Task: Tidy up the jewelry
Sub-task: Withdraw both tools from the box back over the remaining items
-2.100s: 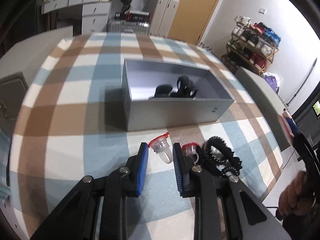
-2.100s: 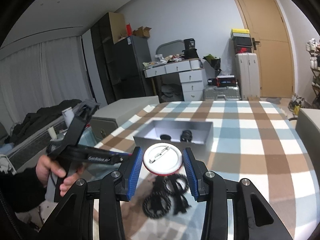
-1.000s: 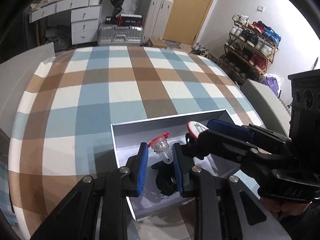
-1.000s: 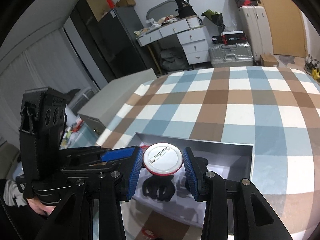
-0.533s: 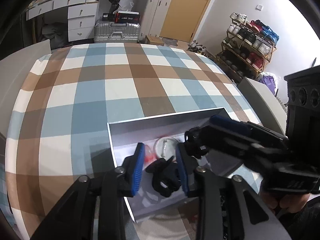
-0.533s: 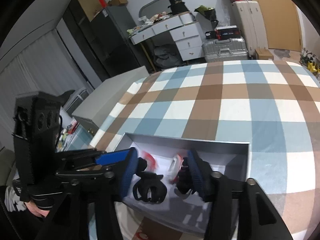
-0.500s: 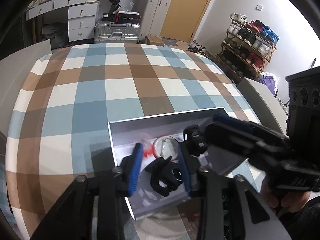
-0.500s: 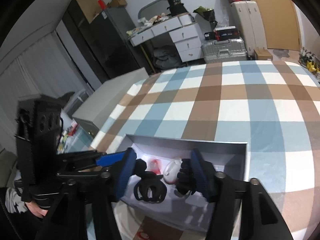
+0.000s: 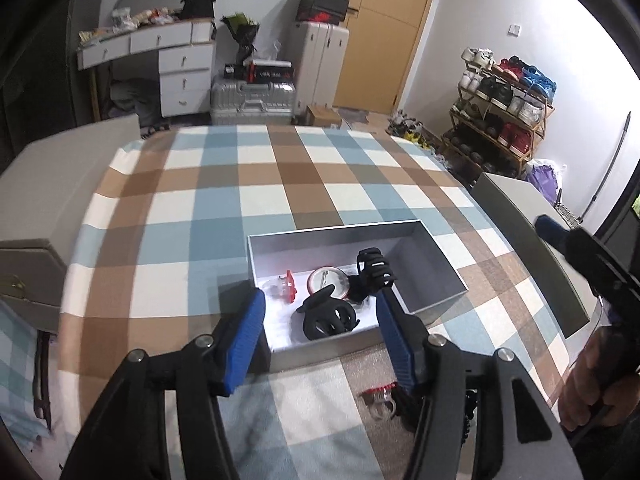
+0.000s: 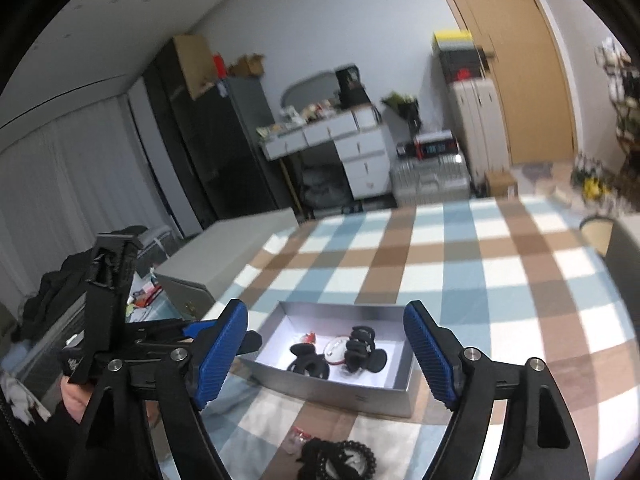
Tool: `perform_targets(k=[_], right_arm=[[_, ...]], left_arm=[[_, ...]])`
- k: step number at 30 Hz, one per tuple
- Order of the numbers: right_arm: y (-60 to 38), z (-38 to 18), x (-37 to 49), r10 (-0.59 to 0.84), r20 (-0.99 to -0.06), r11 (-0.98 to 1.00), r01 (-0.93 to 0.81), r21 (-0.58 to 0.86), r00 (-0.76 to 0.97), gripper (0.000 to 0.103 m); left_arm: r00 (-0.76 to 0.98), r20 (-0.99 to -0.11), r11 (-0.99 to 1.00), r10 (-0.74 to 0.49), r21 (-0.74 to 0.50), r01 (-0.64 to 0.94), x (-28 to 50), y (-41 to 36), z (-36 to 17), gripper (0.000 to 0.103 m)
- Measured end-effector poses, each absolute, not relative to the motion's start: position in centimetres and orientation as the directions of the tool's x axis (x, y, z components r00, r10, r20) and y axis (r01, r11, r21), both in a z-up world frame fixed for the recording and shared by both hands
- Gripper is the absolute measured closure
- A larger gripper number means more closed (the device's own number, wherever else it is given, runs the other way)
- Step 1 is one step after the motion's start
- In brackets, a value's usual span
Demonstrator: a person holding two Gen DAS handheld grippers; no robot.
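The round pin badge [image 9: 327, 283] and the clear ring with a red top [image 9: 285, 285] now lie on the floor of the grey box [image 9: 434, 264], beside two black hair claws [image 9: 329, 317]; a second ago I held them in my jaws. Both sets of jaws have just been opening and stand apart with nothing between them: left gripper [image 9: 320, 336], right gripper [image 10: 325, 354]. The box sits on a blue, brown and white checked cloth [image 9: 256, 200], with a desk and suitcases behind. Another red-topped ring [image 9: 378, 399] and black beaded pieces [image 10: 340, 458] lie on the cloth, nearer me than the box.
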State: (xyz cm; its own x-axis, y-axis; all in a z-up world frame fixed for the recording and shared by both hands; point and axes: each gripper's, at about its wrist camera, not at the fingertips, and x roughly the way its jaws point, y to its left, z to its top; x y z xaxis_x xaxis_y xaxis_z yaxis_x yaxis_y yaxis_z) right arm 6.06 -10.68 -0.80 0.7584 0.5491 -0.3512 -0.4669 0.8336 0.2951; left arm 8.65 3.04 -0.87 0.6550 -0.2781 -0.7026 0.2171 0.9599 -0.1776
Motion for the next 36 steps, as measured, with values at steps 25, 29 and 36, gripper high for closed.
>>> perform_targets(k=[25, 29, 36], right_arm=[[-11.9, -3.4, -3.4, 0.416, -0.323, 0.909, -0.383, 0.163, 0.850, 0.000], [-12.2, -5.2, -3.9, 0.383, -0.355, 0.924, -0.351, 0.154, 0.853, 0.000], [-12.1, -7.1, -4.1, 0.373, -0.369, 0.927, -0.328, 0.181, 0.852, 0.000]], left_arm=[[0.723, -0.647, 0.969, -0.243, -0.124, 0.215, 2.7, 2.2, -1.7, 0.029], [0.699, -0.670, 0.968, -0.249, -0.151, 0.200, 2.4, 2.4, -3.2, 0.020], [0.611, -0.751, 0.967, -0.252, -0.168, 0.192, 3.0, 1.7, -6.5, 0.020]])
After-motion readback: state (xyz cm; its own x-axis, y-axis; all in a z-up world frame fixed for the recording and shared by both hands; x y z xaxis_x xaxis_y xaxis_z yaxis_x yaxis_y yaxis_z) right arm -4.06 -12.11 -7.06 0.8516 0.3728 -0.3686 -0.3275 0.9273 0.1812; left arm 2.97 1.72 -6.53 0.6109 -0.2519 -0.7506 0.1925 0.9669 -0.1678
